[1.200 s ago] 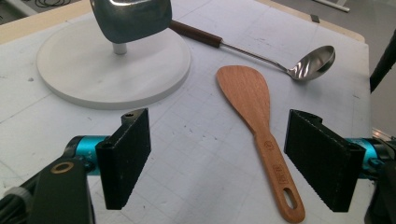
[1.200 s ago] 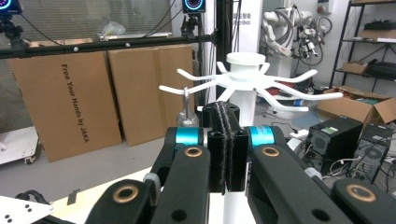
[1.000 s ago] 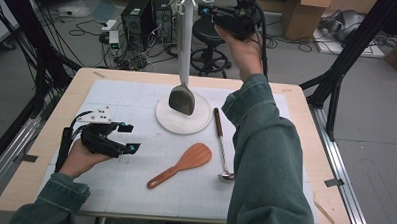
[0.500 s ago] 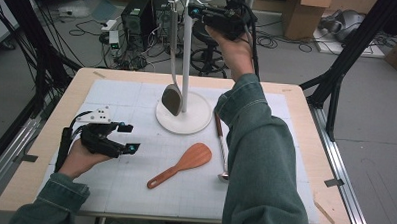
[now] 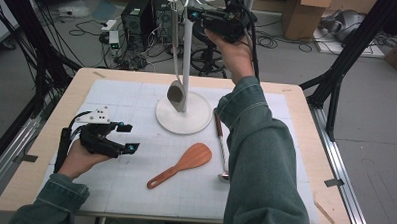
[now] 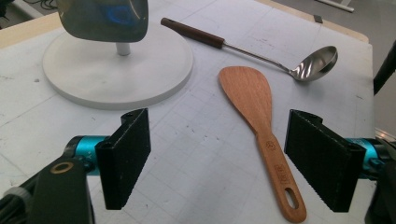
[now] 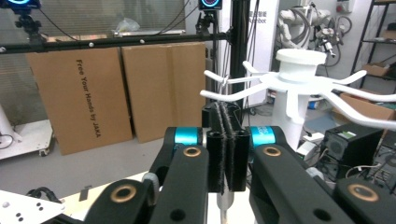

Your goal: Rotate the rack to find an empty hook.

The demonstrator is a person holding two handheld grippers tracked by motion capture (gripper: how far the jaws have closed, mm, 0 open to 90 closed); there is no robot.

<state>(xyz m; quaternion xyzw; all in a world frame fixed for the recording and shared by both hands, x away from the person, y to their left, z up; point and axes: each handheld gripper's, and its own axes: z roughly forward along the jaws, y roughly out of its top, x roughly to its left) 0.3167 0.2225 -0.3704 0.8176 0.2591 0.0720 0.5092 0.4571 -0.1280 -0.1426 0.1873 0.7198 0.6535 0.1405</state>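
The right claw pinches what looks like the thin metal handle of a shiny spatula, hanging under it beside the white rack.

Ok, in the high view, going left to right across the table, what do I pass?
Left gripper → wooden spatula → ladle lying on the mat. The white rack's base sits farther back, overlapping the spatula's span, so I leave it out of the order.
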